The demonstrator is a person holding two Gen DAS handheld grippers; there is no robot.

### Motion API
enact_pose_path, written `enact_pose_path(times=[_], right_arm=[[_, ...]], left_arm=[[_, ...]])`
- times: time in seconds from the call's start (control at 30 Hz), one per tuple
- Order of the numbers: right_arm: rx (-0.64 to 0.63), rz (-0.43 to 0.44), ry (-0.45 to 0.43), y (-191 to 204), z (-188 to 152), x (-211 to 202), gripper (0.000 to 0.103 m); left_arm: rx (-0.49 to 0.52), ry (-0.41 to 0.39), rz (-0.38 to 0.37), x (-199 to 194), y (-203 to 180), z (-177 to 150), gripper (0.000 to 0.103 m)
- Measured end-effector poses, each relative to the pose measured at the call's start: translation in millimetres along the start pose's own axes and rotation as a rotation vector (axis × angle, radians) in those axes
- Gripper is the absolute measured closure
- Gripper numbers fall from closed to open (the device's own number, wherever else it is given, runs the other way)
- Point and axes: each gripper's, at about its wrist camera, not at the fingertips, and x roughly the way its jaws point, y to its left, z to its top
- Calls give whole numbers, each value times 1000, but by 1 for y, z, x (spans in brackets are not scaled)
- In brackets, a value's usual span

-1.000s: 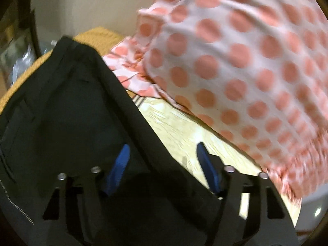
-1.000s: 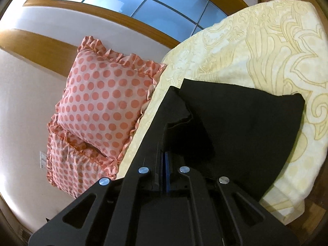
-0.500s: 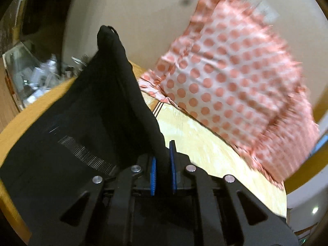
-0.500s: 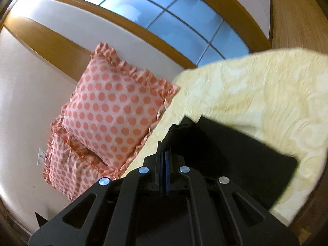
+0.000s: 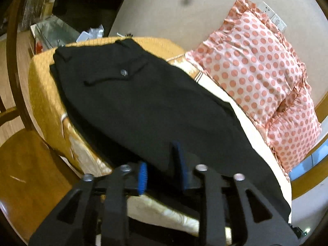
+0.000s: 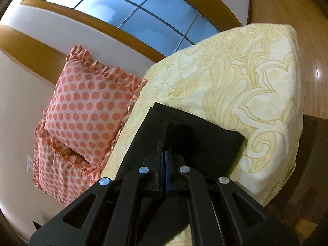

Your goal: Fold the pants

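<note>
Black pants (image 5: 147, 106) lie spread on the yellow patterned bed (image 5: 45, 102), back pocket and button facing up at the far end. My left gripper (image 5: 162, 170) is open, its blue pads (image 5: 142, 177) apart at the near edge of the pants, which lie loose between them. In the right wrist view the pants (image 6: 196, 135) lie folded on the bed (image 6: 246, 86). My right gripper (image 6: 164, 164) is shut on a raised fold of the black cloth.
Two polka-dot ruffled pillows (image 5: 262, 78) lean on the wall beside the bed; they also show in the right wrist view (image 6: 88, 106). A wooden chair (image 5: 24, 160) stands at the bed's left edge. A cluttered glass case (image 5: 57, 32) sits beyond. A window (image 6: 127, 12) is behind.
My left gripper closed on the pants, carried them, then opened and let them down flat on the bed. My right gripper stayed shut on the cloth and lowered toward the bed.
</note>
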Motion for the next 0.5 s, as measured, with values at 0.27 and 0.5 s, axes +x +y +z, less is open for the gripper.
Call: enact_pose_path(times=[0.27, 0.5], right_arm=[[-10, 8, -37, 4, 4, -20, 101], [32, -12, -31, -17, -6, -30, 101]], left_arm=[[-5, 2, -25, 0, 5, 3, 73], [30, 27, -53, -5, 11, 6, 91]])
